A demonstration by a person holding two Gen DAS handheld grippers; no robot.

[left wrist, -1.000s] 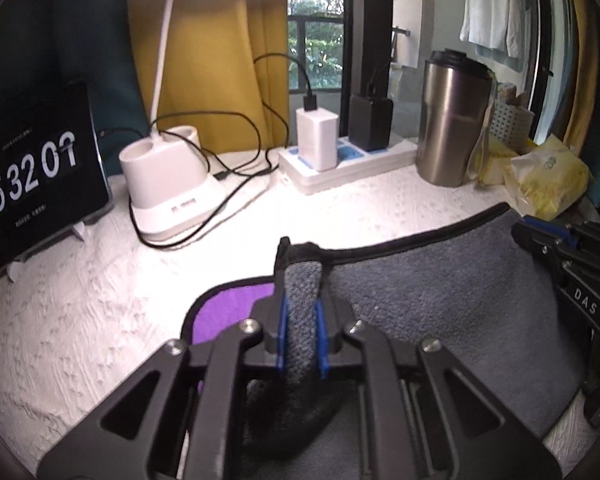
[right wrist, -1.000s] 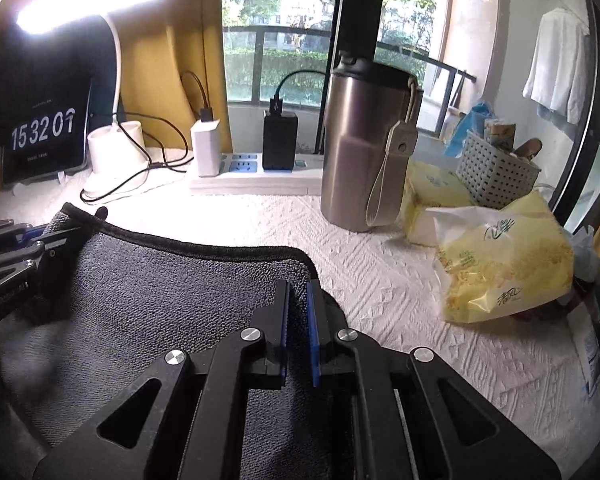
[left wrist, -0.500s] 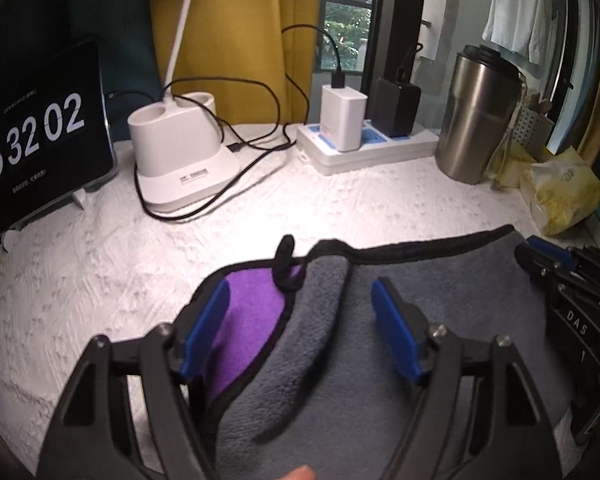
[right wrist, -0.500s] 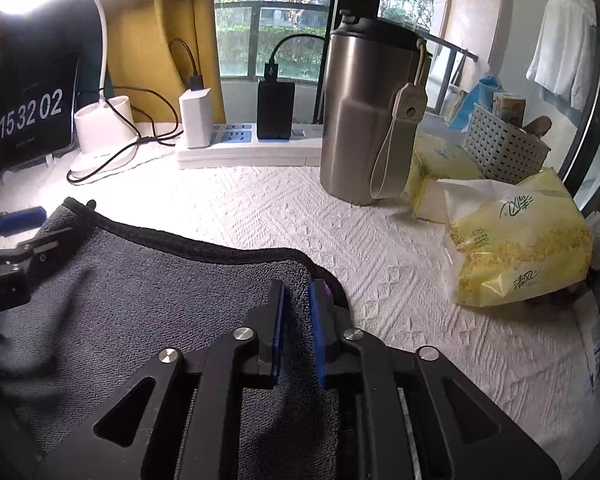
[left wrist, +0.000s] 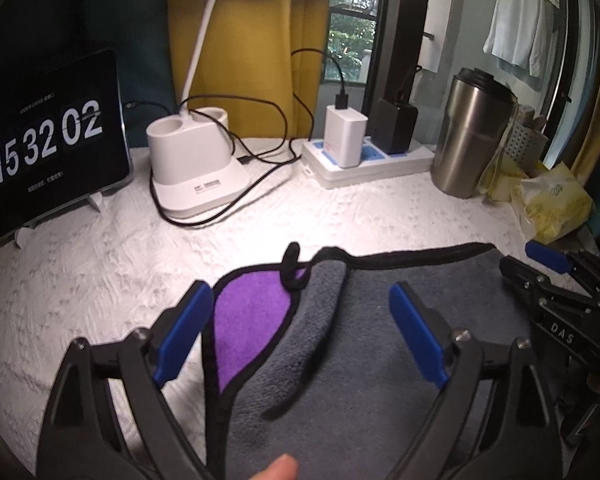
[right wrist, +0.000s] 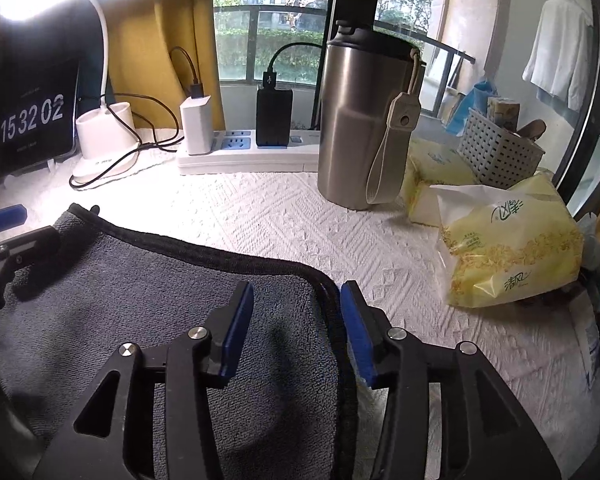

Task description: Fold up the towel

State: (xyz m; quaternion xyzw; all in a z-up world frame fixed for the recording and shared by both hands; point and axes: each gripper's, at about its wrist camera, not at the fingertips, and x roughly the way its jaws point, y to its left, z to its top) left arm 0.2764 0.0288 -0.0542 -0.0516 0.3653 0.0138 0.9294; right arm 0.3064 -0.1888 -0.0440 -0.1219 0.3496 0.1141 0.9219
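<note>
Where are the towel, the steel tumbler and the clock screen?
towel (right wrist: 148,280): right wrist view, grey top face.
steel tumbler (right wrist: 356,128): right wrist view, middle of its body.
clock screen (left wrist: 48,144): left wrist view, on the digits.

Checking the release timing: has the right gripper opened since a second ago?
Yes. The right gripper was shut on the towel; now its jaws stand apart, straddling the towel's black hem.

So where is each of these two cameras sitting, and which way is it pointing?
Left wrist view: sits on the left tongs, looking forward over the grey towel towards the clock tablet; its open blue fingers and a fingertip show.
Right wrist view: sits on the right tongs, open over the towel's right edge, facing the steel tumbler.
Both views share the towel, tumbler, tablet and power strip.
</note>
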